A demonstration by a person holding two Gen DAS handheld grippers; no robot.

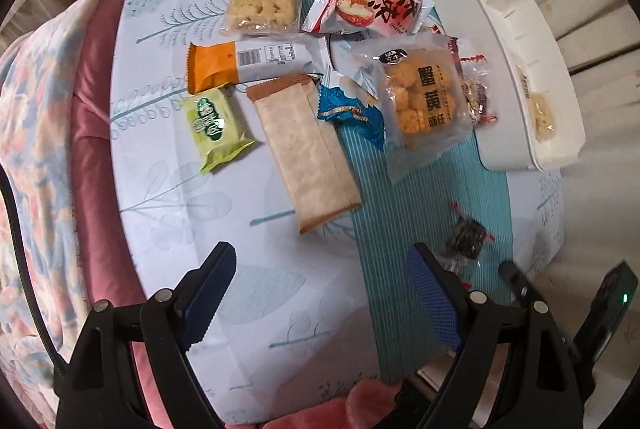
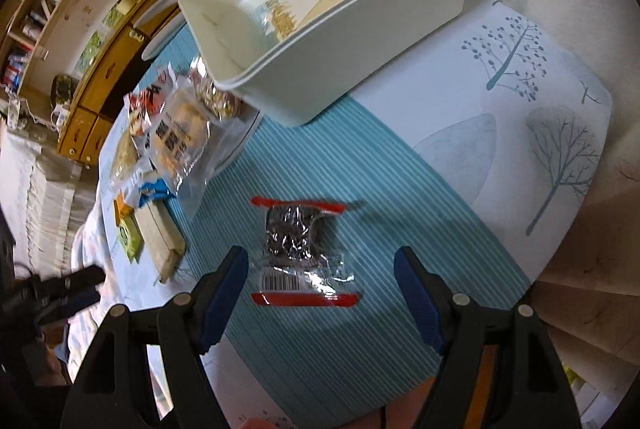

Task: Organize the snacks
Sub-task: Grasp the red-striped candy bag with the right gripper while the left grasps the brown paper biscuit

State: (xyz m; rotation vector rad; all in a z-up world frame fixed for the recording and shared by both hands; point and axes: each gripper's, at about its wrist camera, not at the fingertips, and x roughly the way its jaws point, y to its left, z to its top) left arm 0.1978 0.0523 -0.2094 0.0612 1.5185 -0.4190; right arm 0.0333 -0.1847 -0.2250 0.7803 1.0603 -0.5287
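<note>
Several wrapped snacks lie on the patterned tablecloth: a long tan packet (image 1: 308, 149), a green packet (image 1: 214, 127), an orange-and-white packet (image 1: 248, 63), a clear pack of yellow puffs (image 1: 426, 101) and a red-and-white packet (image 1: 368, 3). A white bin (image 1: 520, 69) (image 2: 320, 29) at the right holds a few snacks. My left gripper (image 1: 320, 293) hangs open over bare cloth, below the tan packet. My right gripper (image 2: 320, 289) is open, its blue pads either side of a small dark snack with red-edged clear wrapper (image 2: 302, 249) (image 1: 466, 237), not touching it.
A pink and floral blanket (image 1: 60, 149) lies along the table's left edge. A wooden drawer unit (image 2: 92, 117) and bookshelves stand beyond the table. The right gripper's dark body (image 1: 612, 309) shows at the left wrist view's lower right.
</note>
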